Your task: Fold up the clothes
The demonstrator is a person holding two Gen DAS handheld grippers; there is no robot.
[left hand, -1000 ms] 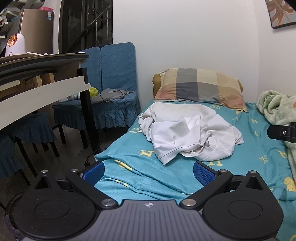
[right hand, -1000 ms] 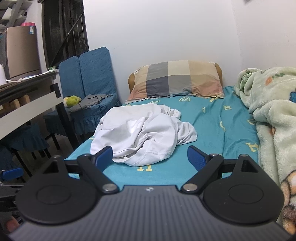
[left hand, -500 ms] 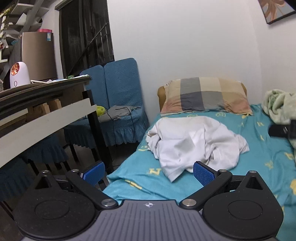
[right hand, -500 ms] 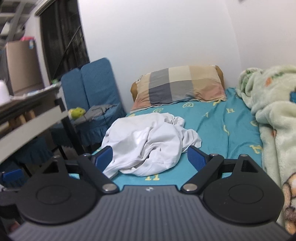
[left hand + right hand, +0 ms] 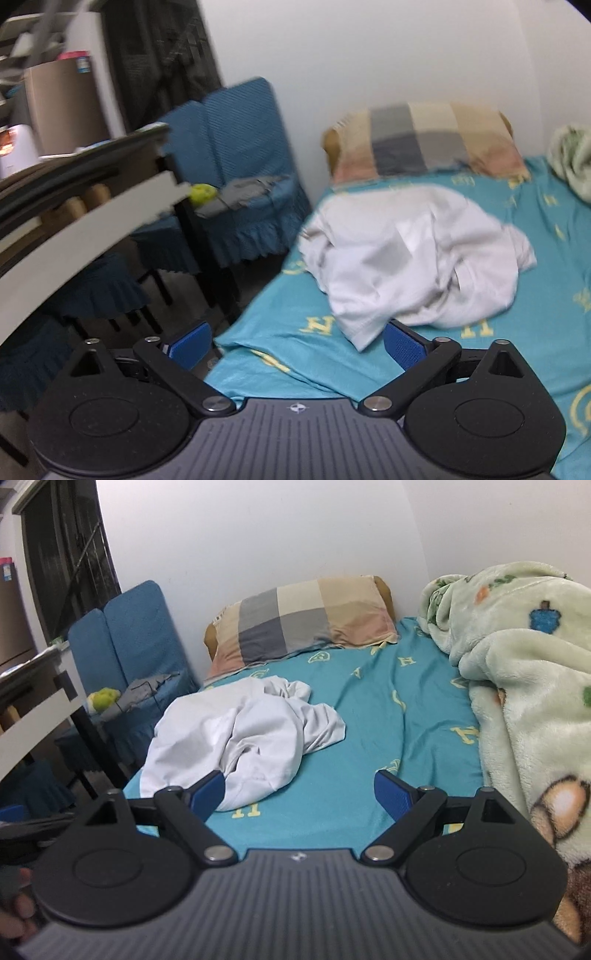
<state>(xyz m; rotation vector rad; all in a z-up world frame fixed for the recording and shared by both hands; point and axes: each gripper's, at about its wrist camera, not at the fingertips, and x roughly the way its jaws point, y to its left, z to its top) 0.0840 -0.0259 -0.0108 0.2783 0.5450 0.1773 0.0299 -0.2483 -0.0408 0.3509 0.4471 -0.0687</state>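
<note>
A crumpled white garment (image 5: 413, 258) (image 5: 240, 738) lies in a heap on the teal bed sheet (image 5: 280, 339) (image 5: 373, 716), near the bed's left edge. My left gripper (image 5: 295, 345) is open, hanging over the bed's near left corner, just short of the garment's nearest fold. My right gripper (image 5: 301, 797) is open too, held above the sheet in front of the heap, with its left pad (image 5: 208, 794) lined up with the garment's near edge. Neither gripper holds anything.
A checked pillow (image 5: 424, 142) (image 5: 303, 620) rests at the head by the white wall. A pale green fleece blanket (image 5: 524, 686) is piled along the bed's right side. Left of the bed stand blue covered chairs (image 5: 229, 155) and a table (image 5: 92, 206). A hand (image 5: 16, 904) shows at the lower left.
Both views have shifted left and forward; the left wrist view is blurred by motion. The garment has not moved. Both grippers stay open.
</note>
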